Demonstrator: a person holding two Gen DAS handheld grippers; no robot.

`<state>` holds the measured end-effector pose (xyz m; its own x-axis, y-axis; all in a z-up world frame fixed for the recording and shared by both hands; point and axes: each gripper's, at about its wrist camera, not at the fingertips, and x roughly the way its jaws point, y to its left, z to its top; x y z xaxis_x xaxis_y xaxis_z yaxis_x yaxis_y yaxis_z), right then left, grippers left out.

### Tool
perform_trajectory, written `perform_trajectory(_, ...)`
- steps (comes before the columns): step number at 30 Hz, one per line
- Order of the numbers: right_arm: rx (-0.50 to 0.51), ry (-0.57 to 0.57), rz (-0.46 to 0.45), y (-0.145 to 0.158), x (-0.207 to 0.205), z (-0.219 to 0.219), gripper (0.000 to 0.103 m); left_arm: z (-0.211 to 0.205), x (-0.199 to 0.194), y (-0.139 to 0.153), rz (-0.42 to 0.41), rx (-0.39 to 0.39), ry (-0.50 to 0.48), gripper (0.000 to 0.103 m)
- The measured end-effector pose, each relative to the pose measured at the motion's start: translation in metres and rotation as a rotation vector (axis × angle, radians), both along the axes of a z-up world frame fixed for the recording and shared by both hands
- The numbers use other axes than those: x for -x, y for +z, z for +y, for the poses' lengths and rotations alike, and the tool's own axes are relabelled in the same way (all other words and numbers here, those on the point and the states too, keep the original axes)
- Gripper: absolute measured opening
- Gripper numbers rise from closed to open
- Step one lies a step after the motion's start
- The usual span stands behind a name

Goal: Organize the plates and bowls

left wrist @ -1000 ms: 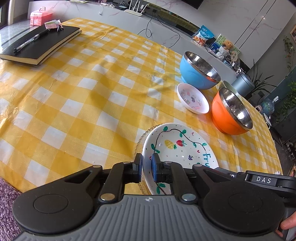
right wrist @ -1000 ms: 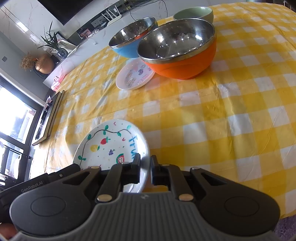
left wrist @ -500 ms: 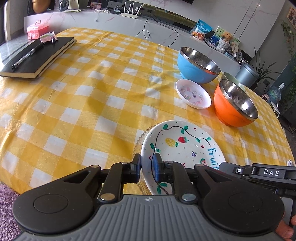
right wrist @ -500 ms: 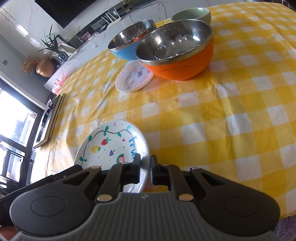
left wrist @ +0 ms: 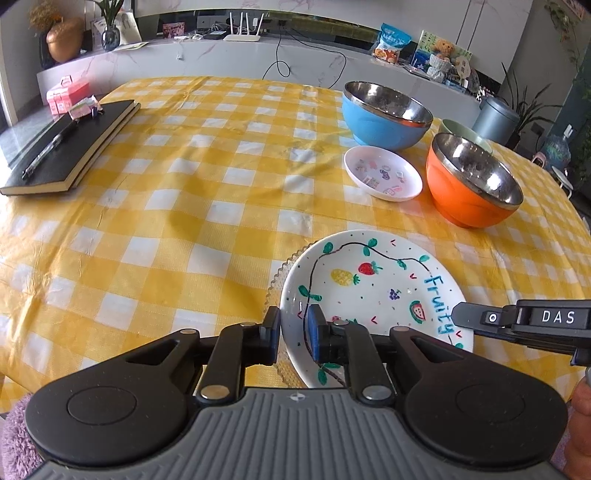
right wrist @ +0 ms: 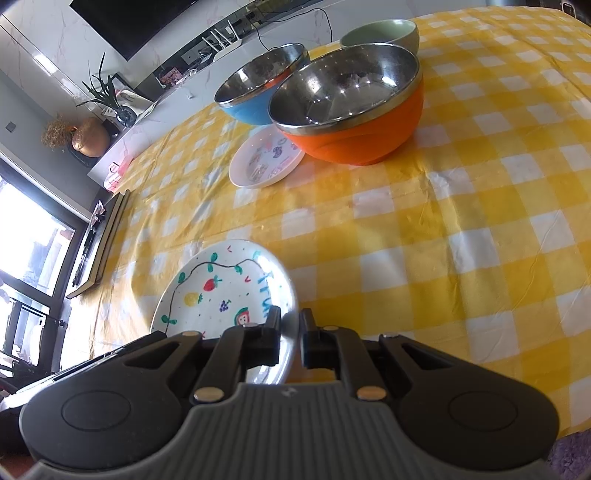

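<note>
A white plate painted with fruit [left wrist: 369, 288] [right wrist: 221, 291] lies near the table's front edge, on a clear plate with a beaded rim [left wrist: 275, 284]. My left gripper [left wrist: 294, 330] straddles the fruit plate's left rim with its jaws parted and a gap showing beside the rim. My right gripper [right wrist: 290, 332] is shut on the opposite rim, and its body reaches in from the right in the left wrist view. Farther back stand a blue bowl [left wrist: 384, 118] [right wrist: 258, 92], an orange bowl [left wrist: 472, 184] [right wrist: 351, 110], a small white dish [left wrist: 382, 177] [right wrist: 266, 162] and a green bowl [left wrist: 463, 131] [right wrist: 380, 33].
A black notebook with a pen on it [left wrist: 70, 147] lies at the far left of the yellow checked tablecloth [left wrist: 184, 221]. A pink box [left wrist: 66, 94] sits beyond it. A counter with a router, cables and snack bags runs behind the table.
The left gripper's jaws have widened a little around the plate's rim, and its view has rolled level. The right gripper and the plate have stayed put.
</note>
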<state>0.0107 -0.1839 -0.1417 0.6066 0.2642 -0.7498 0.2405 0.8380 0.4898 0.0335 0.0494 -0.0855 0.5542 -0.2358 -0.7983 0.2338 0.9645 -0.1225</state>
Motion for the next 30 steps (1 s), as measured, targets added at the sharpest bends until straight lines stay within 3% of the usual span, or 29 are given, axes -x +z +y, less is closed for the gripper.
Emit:
perform_trajectory(11,0.002,0.000,-0.002,0.001,0.000,-0.001,0.008,-0.017,0.006,-0.001,-0.052,-0.155,-0.072,0.016)
perform_trajectory(17,0.004,0.004,-0.003,0.001,-0.001,-0.002,0.008,-0.006,0.007,0.003,-0.087,-0.131,-0.037,0.019)
perform_trajectory(21,0.022,0.008,-0.002,0.002,-0.001,-0.001,0.014,0.018,0.002,0.003,-0.057,-0.019,0.025,0.034)
perform_trajectory(30,0.046,0.014,0.001,0.007,0.003,-0.001,0.016,0.045,-0.003,-0.007,0.029,0.256,0.074,0.037)
